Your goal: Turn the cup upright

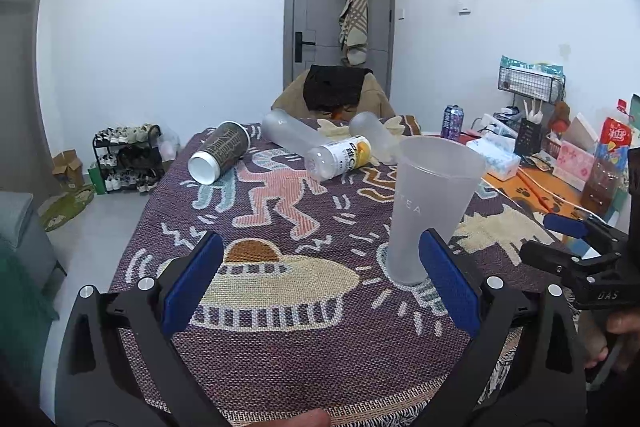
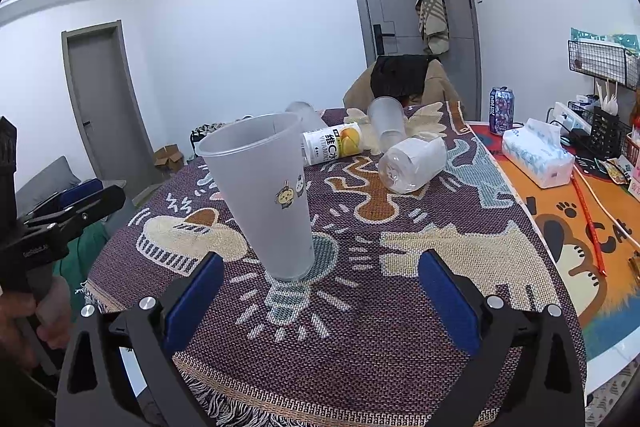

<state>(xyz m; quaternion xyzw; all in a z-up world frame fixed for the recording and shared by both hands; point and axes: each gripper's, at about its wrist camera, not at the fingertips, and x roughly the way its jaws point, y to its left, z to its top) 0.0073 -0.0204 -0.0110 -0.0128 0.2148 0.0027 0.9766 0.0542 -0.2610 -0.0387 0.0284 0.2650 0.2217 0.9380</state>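
Observation:
A frosted translucent cup stands upright, mouth up, on the patterned cloth; it also shows in the right wrist view. My left gripper is open and empty, its right pad just in front of the cup's base. My right gripper is open and empty, a little short of the cup. The right gripper also shows at the right edge of the left wrist view, and the left gripper at the left edge of the right wrist view.
Lying on the cloth farther back: a dark printed cup, a frosted cup, a yellow-labelled bottle, another frosted cup and a clear cup holding white paper. A tissue pack, a can and clutter are to the right.

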